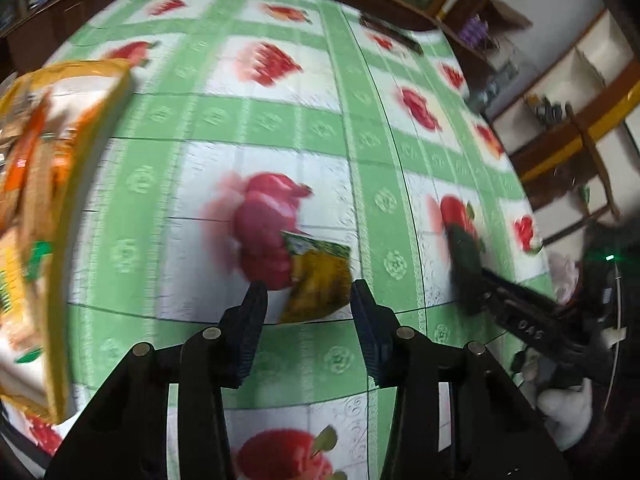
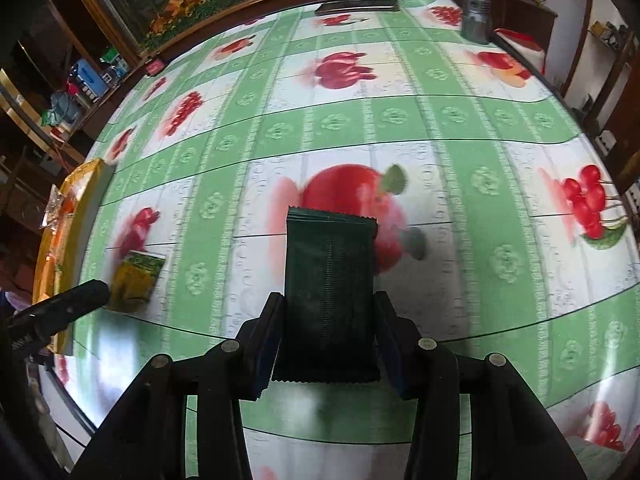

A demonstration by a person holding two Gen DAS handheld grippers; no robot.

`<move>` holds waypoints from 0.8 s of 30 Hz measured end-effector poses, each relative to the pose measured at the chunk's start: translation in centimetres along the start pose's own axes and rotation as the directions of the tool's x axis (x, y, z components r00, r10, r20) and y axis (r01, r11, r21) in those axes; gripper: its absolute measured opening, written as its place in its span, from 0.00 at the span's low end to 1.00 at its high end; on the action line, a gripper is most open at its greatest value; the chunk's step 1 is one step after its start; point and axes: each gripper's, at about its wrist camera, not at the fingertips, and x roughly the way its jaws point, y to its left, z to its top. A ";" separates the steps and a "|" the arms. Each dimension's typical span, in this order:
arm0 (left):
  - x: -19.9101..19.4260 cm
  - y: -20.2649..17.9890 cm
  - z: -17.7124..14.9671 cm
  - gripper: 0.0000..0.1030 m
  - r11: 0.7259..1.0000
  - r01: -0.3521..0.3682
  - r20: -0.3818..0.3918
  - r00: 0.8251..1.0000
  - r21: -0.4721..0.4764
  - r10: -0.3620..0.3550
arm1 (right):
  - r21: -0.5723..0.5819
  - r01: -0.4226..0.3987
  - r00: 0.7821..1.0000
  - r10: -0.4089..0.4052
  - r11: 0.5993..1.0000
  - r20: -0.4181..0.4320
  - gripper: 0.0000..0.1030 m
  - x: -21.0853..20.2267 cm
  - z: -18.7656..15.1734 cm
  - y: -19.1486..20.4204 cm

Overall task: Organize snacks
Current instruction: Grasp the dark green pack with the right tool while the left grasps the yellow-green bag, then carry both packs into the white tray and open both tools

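The right tool (image 2: 328,332) squeezed the dark green packet (image 2: 330,280), the left tool (image 1: 308,304) was open over the yellow packet (image 1: 318,280), needing a straight, gentle pinch.

Right gripper (image 2: 328,332): jaws closed against the sides of a dark green snack packet (image 2: 330,284) with crimped ends, held above the worktop (image 2: 460,200), which carries a green-and-white fruit-print cloth. Yellow-green snack packet (image 2: 136,280): lying flat on the cloth at left, just beside the tip of the left gripper (image 2: 80,298). Yellow box (image 2: 76,208): at the left edge of the worktop; a dark flat item (image 2: 356,7) lies at the far edge.
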 end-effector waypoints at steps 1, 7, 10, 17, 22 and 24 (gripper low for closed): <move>-0.7 0.5 0.0 0.40 1.000 0.000 0.015 1.000 -0.011 0.000 | 0.002 -0.017 1.000 0.017 1.000 -0.006 0.45 0.1 0.1 0.4; -5.4 3.9 0.1 0.40 0.997 -0.004 0.112 0.994 -0.076 0.013 | -0.046 -0.100 0.995 0.098 0.994 -0.034 0.44 0.8 0.5 4.5; -7.0 6.1 0.2 0.40 0.993 -0.012 0.142 0.989 -0.118 0.029 | -0.074 -0.133 0.991 0.130 0.988 -0.039 0.44 0.6 0.8 6.8; -10.0 10.4 0.1 0.40 0.983 -0.067 0.168 0.981 -0.174 0.097 | -0.118 -0.197 0.980 0.194 0.973 -0.038 0.44 -0.1 2.1 11.7; -8.2 8.2 1.1 0.50 0.997 0.005 0.097 0.995 -0.073 0.002 | -0.088 -0.163 0.987 0.162 0.983 -0.012 0.44 -0.7 2.8 11.6; -6.2 5.4 1.0 0.54 0.998 0.070 0.044 0.997 0.009 -0.070 | -0.056 -0.139 0.990 0.139 0.989 -0.004 0.44 -0.9 2.8 10.6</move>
